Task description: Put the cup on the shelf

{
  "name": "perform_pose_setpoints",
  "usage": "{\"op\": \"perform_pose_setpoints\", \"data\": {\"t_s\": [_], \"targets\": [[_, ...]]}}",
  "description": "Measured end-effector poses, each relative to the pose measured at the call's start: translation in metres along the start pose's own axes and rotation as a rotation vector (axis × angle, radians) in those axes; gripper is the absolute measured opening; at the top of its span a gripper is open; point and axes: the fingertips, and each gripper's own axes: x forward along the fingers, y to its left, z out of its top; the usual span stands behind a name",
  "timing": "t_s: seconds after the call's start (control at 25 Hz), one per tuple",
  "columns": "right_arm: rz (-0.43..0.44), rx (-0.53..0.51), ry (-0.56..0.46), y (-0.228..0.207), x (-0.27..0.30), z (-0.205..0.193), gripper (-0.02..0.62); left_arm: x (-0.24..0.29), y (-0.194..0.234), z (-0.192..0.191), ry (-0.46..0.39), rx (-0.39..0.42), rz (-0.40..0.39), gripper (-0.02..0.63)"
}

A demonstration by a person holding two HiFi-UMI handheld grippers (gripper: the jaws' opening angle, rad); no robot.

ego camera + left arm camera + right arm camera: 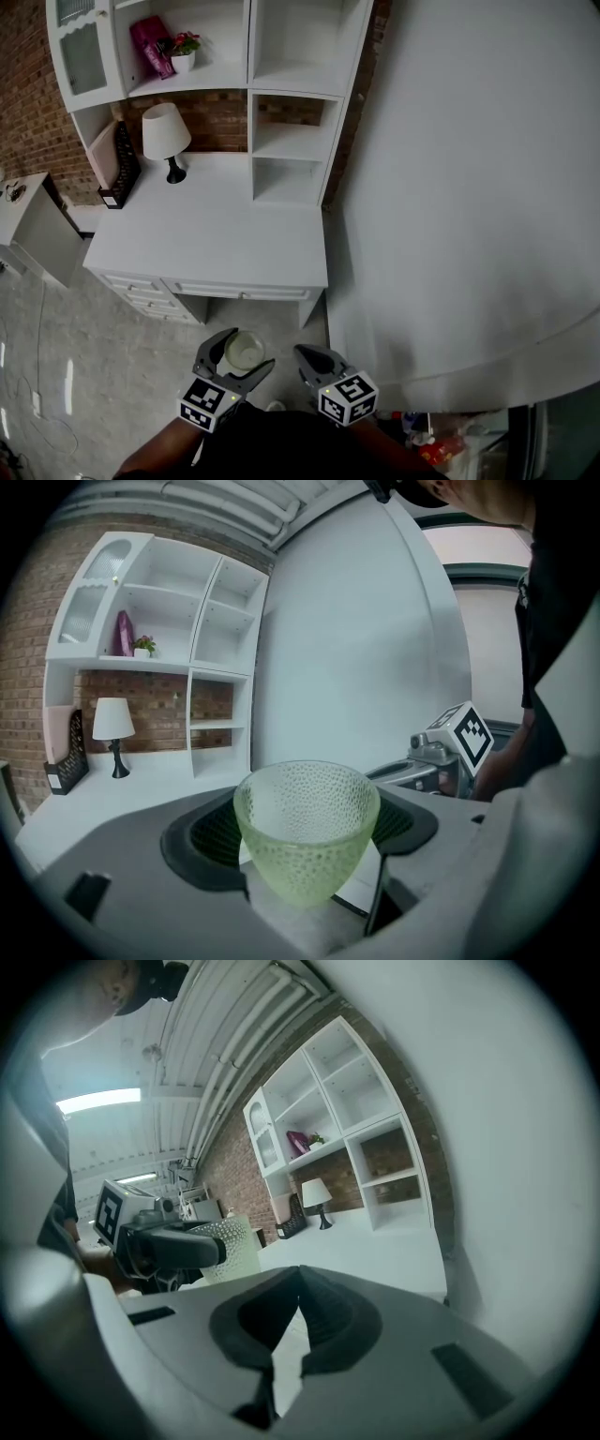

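Observation:
A pale green dimpled glass cup stands upright between my left gripper's jaws, which are shut on it. In the head view the cup and left gripper hang low, in front of the white desk. My right gripper is just to the right of it, shut, its pads meeting with nothing between them. The white shelf unit with open cubbies stands at the back of the desk, far ahead of both grippers. The right gripper view also shows the cup off to its left.
On the desk stand a white lamp and a black file holder. An upper shelf holds a pink book and a small flower pot. A big white curved wall runs along the right. A grey cabinet stands left.

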Motion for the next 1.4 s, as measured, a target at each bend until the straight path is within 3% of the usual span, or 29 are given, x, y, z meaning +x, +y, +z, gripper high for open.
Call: {"op": "perform_pose_setpoints", "data": {"t_s": [0.44, 1.0, 1.4], "targets": [[-0.003, 0.031, 0.017, -0.011, 0.005, -0.012, 0.005, 0.011, 0.003, -0.018, 0.039, -0.035, -0.008, 0.39], [-0.038, 0.001, 0.031, -0.046, 0.033, 0.002, 0.006, 0.056, 0.034, -0.005, 0.039, -0.013, -0.037, 0.39], [-0.058, -0.013, 0.004, -0.091, 0.091, 0.057, 0.005, 0.099, 0.095, 0.025, 0.026, 0.002, -0.049, 0.39]]}}
